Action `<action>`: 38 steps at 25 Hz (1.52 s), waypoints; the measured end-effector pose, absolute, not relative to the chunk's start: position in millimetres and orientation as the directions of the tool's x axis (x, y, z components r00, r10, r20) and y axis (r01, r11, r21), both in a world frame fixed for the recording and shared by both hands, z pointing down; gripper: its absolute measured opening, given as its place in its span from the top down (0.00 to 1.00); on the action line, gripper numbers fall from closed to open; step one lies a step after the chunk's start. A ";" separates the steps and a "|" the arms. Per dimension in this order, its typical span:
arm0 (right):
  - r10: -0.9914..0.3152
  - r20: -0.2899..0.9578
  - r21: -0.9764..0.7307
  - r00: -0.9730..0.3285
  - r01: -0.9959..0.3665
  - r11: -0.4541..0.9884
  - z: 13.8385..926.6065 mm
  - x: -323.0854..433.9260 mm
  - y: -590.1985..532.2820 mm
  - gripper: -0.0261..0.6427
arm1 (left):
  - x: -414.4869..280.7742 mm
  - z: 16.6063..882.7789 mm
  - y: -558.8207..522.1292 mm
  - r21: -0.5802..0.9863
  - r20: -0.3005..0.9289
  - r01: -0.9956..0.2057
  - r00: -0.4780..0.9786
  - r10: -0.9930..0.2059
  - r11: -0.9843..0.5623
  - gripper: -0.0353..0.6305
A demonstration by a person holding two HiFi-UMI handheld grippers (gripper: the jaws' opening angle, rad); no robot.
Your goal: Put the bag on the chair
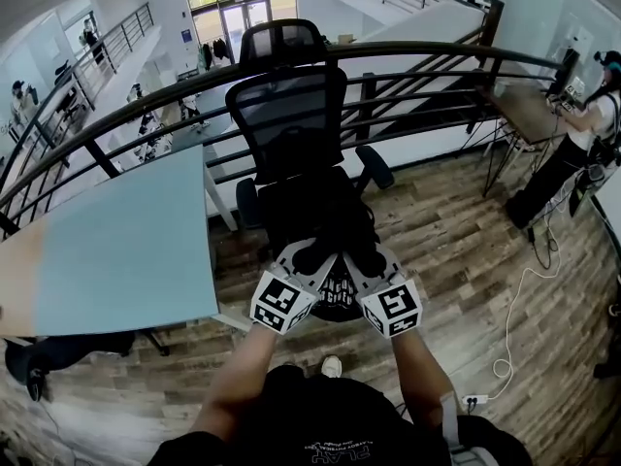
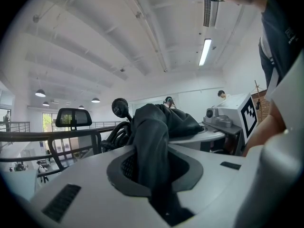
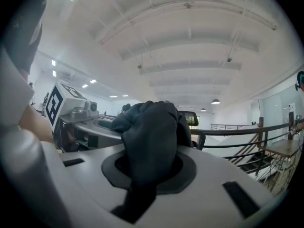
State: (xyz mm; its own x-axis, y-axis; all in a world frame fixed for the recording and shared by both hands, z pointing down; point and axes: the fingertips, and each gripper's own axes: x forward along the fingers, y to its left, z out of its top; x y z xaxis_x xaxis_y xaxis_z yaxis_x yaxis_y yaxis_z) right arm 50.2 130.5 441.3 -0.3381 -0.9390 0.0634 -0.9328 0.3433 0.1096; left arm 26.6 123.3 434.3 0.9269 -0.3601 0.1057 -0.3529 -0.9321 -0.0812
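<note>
Left gripper, right gripper — jaws pinching limp crumpled black bag; mesh-backed chair beyond.

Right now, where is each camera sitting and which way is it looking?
Head view: on the person's head, facing steeply down at the chair, bag, left gripper, right gripper; forearms show.
Left gripper view: on the left gripper, tilted up toward the ceiling; its jaws pinch the bag.
Right gripper view: on the right gripper, tilted up too; its jaws pinch the bag.
Shared: both gripper views show the bag and the other gripper.
</note>
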 end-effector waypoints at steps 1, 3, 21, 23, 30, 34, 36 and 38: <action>-0.938 0.065 0.107 -0.341 -0.932 0.346 440.3 51.7 128.2 0.85 | 28.1 433.2 121.0 -0.084 0.107 -0.357 0.925 -0.365 -0.930 0.84; -0.937 0.064 0.099 -0.345 -0.932 0.350 438.4 54.5 123.3 0.85 | 30.9 431.3 116.1 -0.090 0.110 -0.362 0.922 -0.370 -0.928 0.83; -0.931 0.075 0.108 -0.358 -0.925 0.364 436.0 51.7 22.6 0.85 | 27.8 429.5 15.9 -0.079 0.078 -0.377 0.921 -0.383 -0.923 0.83; -0.930 0.080 0.108 -0.360 -0.924 0.367 435.8 50.9 5.2 0.86 | 26.8 429.3 -1.4 -0.073 0.072 -0.382 0.919 -0.387 -0.921 0.83; -0.926 0.085 0.121 -0.368 -0.919 0.376 434.3 46.9 -53.9 0.86 | 22.8 427.9 -60.7 -0.067 0.056 -0.381 0.921 -0.385 -0.922 0.83; -0.924 0.093 0.123 -0.370 -0.917 0.379 430.5 42.6 -85.2 0.85 | 18.3 424.1 -91.8 -0.066 0.056 -0.384 0.920 -0.388 -0.921 0.83; -0.925 0.095 0.124 -0.369 -0.917 0.378 429.2 40.5 -98.9 0.86 | 16.1 422.5 -105.3 -0.064 0.054 -0.386 0.920 -0.389 -0.920 0.83; -0.925 0.099 0.124 -0.368 -0.917 0.378 430.5 38.0 -111.5 0.86 | 13.6 423.5 -117.9 -0.060 0.051 -0.388 0.919 -0.391 -0.920 0.83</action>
State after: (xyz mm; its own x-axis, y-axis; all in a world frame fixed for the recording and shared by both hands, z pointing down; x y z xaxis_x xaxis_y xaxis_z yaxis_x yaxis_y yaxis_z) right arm 38.0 -111.5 430.5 -0.3679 -0.9245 0.0995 -0.9173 0.3784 0.1237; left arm 13.6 -117.9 423.5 0.9191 -0.3906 0.0515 -0.3876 -0.9199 -0.0596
